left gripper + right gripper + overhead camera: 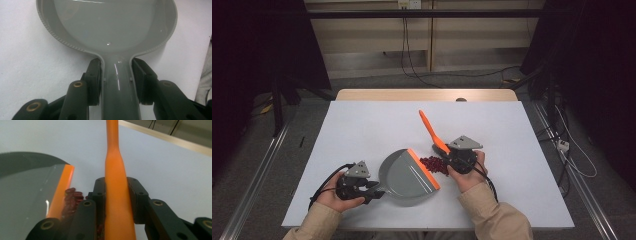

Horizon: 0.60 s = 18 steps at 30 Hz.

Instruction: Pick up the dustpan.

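Observation:
A grey dustpan (404, 175) with an orange lip (424, 168) lies on the white table (362, 130). My left gripper (374, 188) is shut on its handle; in the left gripper view the pads (96, 80) press both sides of the dustpan handle (117, 85), and the grey dustpan bowl (107, 22) spreads out ahead. An orange brush (432, 131) stands tilted, its handle pointing up and away. My right gripper (451, 156) is shut on it; in the right gripper view the orange brush (115, 182) sits between the jaws. A pile of dark red beans (434, 164) lies against the orange lip, beside the beans (72, 198).
The white table's far half lies bare, with a wooden edge (427, 94) behind it. Cables (562, 145) run on the floor at the right. A metal rail (257, 170) borders the left side. Both sleeves come in at the bottom.

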Each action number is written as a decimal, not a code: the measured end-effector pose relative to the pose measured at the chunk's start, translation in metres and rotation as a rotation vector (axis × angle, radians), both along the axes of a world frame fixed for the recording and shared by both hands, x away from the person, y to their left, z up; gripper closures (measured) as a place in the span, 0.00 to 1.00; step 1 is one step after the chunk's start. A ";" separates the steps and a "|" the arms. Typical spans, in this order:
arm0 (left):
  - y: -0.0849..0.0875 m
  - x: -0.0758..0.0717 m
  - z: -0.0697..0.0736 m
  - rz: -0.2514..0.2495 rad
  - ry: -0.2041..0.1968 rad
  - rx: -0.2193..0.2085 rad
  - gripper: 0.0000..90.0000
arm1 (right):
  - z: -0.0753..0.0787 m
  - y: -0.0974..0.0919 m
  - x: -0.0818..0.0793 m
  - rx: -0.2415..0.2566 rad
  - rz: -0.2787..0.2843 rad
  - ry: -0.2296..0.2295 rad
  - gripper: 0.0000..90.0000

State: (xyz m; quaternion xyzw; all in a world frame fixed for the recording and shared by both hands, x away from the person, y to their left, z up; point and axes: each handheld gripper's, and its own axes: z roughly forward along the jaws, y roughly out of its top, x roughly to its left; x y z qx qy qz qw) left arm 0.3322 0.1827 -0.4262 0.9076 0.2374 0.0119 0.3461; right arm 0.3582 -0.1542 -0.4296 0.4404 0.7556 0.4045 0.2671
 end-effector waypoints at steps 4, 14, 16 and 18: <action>0.001 0.000 0.000 0.003 0.009 -0.002 0.68 | 0.003 0.001 0.002 -0.045 0.014 0.003 0.79; 0.001 0.001 -0.001 0.002 0.015 -0.012 0.68 | 0.010 -0.003 0.015 -0.137 0.036 0.112 0.71; 0.001 0.001 -0.002 -0.002 0.016 -0.007 0.68 | 0.009 -0.004 0.017 -0.154 0.055 0.131 0.78; 0.001 0.002 -0.002 0.000 0.016 -0.007 0.68 | 0.009 -0.006 0.018 -0.130 0.045 0.146 0.79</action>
